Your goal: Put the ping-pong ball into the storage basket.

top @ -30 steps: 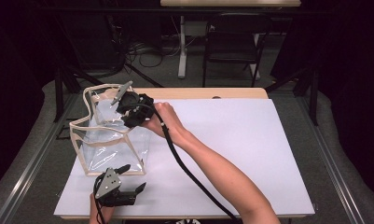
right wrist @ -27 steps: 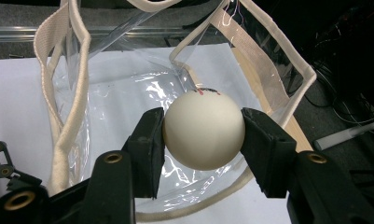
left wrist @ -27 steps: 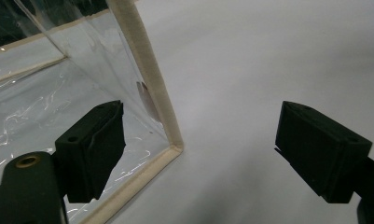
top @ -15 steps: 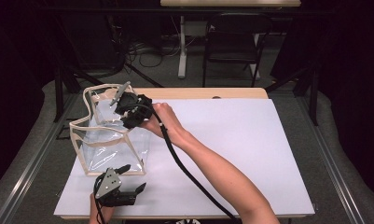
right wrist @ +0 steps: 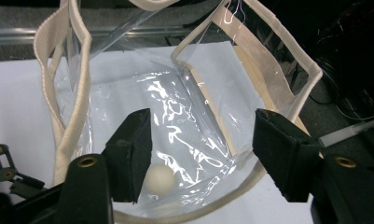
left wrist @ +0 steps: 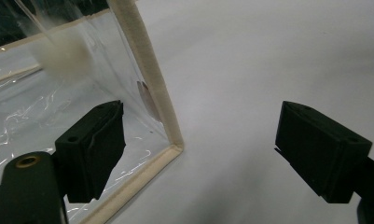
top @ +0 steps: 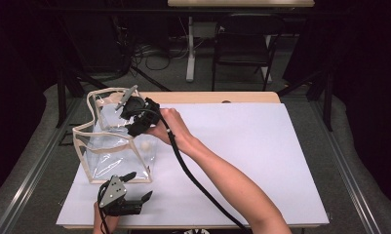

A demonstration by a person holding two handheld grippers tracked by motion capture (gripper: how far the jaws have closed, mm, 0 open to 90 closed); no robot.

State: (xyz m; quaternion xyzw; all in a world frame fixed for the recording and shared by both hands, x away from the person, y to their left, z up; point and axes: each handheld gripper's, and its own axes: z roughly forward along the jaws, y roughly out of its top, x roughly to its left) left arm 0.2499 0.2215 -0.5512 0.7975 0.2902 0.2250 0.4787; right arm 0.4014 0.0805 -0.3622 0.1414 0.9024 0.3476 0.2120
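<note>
Two hand-held grippers are working with jaws apart: the right hand-held gripper [top: 134, 115] is hovering over a clear bag [top: 116, 146] holding a white ball [right wrist: 160, 178] below its jaws, the left hand-held gripper [top: 129, 191] is resting beside the bag's corner on the desk [top: 261, 161].

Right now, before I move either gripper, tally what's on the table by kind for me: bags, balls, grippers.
Clear bag with cream trim: 1
White ball inside the bag: 1
Grippers: 2, the left gripper open beside the bag's near corner, the right gripper open above the bag's mouth
Total: 4
</note>
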